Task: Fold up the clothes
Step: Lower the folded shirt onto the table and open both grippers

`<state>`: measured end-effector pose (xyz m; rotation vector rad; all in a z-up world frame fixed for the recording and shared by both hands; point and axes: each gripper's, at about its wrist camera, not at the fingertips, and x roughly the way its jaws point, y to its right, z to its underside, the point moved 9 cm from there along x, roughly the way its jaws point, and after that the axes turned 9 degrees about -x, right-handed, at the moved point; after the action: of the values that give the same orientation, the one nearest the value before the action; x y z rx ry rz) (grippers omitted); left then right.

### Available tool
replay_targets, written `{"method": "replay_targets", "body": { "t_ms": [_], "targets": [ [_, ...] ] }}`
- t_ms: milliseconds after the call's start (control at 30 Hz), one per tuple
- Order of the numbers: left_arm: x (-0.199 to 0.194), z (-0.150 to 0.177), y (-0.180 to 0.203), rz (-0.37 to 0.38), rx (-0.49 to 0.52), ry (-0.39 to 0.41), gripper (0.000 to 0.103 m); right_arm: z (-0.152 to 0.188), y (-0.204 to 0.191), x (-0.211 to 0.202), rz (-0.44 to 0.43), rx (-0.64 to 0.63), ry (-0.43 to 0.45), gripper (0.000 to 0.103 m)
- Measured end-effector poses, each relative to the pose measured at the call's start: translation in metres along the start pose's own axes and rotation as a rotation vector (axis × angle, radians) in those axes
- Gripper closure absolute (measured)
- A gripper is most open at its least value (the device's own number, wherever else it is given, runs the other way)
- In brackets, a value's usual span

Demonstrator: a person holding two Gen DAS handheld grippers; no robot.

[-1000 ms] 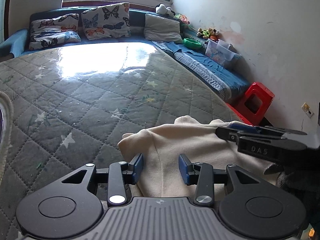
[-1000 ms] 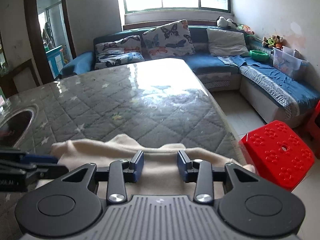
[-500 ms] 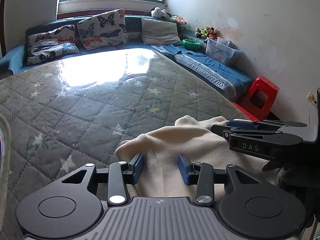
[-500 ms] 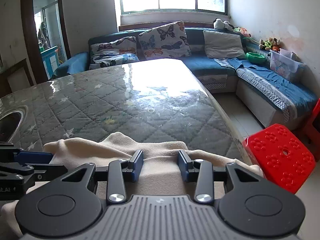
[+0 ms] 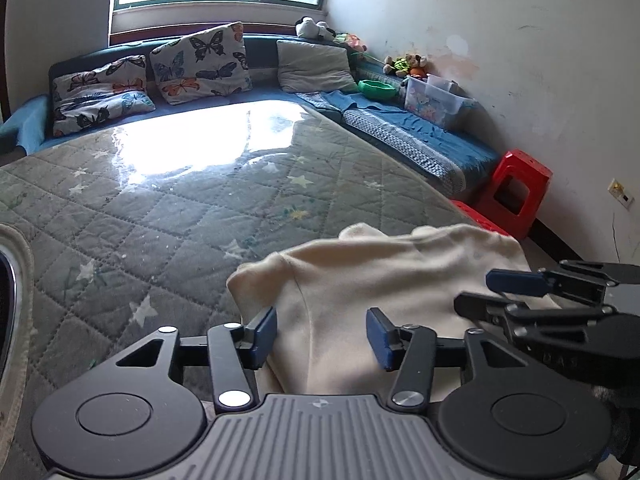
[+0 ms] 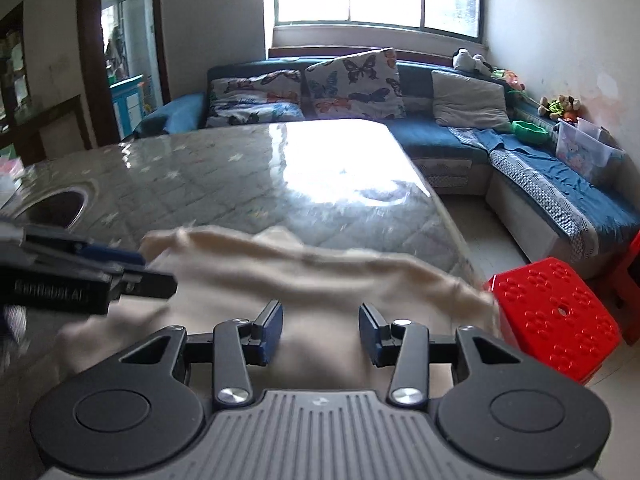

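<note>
A cream garment (image 5: pixel 360 280) lies on the near right part of the quilted grey table (image 5: pixel 180 208); it also shows in the right wrist view (image 6: pixel 304 292). My left gripper (image 5: pixel 322 336) is open, its blue pads just above the garment's near left part. My right gripper (image 6: pixel 320 332) is open over the garment's near edge. The right gripper's fingers (image 5: pixel 516 280) show at the right of the left wrist view. The left gripper's fingers (image 6: pixel 116 256) show at the left of the right wrist view.
A blue corner sofa (image 6: pixel 440 136) with butterfly cushions (image 5: pixel 200 64) stands behind and right of the table. Red plastic stools (image 6: pixel 552 312) stand by the table's right edge. A round metal rim (image 6: pixel 60 208) sits on the table at left.
Both grippers rose and tilted back, so more of the room shows. The garment's far edge lifted and shifted; the right wrist view is motion-blurred.
</note>
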<state>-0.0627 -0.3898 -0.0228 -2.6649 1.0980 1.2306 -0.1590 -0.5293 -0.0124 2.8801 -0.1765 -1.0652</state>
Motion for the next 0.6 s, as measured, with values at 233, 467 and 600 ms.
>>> {"method": "replay_targets", "body": {
  "t_ms": [233, 467, 600],
  "targets": [
    [-0.014, 0.018, 0.005, -0.015, 0.052, 0.005, 0.044, 0.026, -0.021, -0.027, 0.014, -0.065, -0.010, 0.053],
    [-0.019, 0.034, -0.003, -0.044, 0.058, -0.014, 0.037, 0.044, -0.028, -0.045, 0.030, -0.045, -0.023, 0.052],
    [-0.023, 0.042, -0.009, -0.059, 0.042, -0.028, 0.031, 0.054, -0.023, -0.054, 0.038, -0.006, -0.020, 0.047]
  ]
}}
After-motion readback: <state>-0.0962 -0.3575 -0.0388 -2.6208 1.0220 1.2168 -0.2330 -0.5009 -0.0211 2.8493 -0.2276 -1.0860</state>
